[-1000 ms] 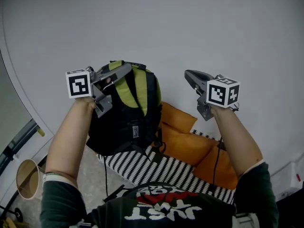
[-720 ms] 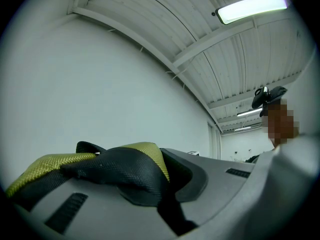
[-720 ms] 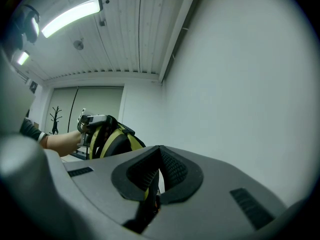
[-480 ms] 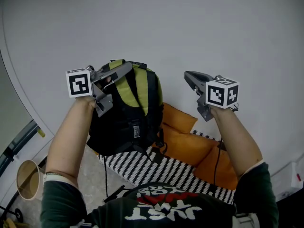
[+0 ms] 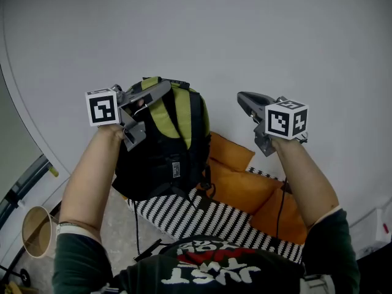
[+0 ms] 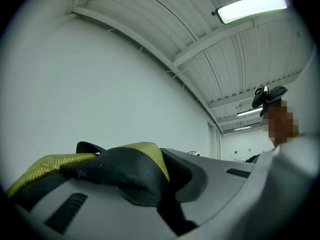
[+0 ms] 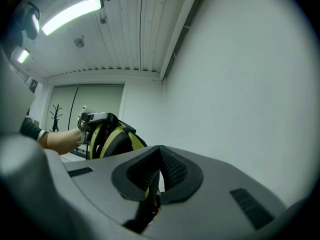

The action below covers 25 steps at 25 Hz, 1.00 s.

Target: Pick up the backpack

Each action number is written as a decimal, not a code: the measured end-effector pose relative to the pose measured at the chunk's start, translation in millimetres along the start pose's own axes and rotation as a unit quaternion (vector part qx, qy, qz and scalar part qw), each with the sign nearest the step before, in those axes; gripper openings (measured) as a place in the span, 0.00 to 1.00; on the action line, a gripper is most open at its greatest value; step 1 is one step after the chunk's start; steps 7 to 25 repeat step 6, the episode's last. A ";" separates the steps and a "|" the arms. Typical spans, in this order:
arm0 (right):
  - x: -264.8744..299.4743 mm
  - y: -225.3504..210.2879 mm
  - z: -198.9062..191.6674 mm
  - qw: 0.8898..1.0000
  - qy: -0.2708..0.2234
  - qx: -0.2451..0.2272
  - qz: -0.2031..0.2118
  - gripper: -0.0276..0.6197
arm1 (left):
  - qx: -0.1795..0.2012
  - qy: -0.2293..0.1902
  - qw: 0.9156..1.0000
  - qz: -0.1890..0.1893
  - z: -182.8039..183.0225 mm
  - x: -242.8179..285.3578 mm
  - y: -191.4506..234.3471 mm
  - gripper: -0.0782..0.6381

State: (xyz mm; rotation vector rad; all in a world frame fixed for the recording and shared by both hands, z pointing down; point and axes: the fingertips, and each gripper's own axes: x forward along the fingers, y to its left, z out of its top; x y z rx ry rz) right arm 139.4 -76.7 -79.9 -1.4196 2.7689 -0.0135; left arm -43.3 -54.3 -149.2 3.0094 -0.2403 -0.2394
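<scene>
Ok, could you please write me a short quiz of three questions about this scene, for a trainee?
1. True or false: the right gripper holds the backpack.
2. What is clamped by the left gripper? A) nothing B) the backpack's top strap C) the right gripper
3. Fill in: the black-and-white fabric has a ______ pattern.
Key: 1 false; 2 B; 3 striped.
</scene>
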 end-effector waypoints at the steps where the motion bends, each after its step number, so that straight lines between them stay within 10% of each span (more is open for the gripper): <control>1: 0.2 0.8 0.2 1.000 0.001 0.000 0.001 0.08 | 0.002 0.002 1.000 0.004 0.0 -0.8 1.5 0.14; 25: -1.0 2.0 0.7 1.000 0.003 0.000 0.002 0.08 | -0.006 -0.002 1.000 -0.007 0.4 3.0 -5.1 0.14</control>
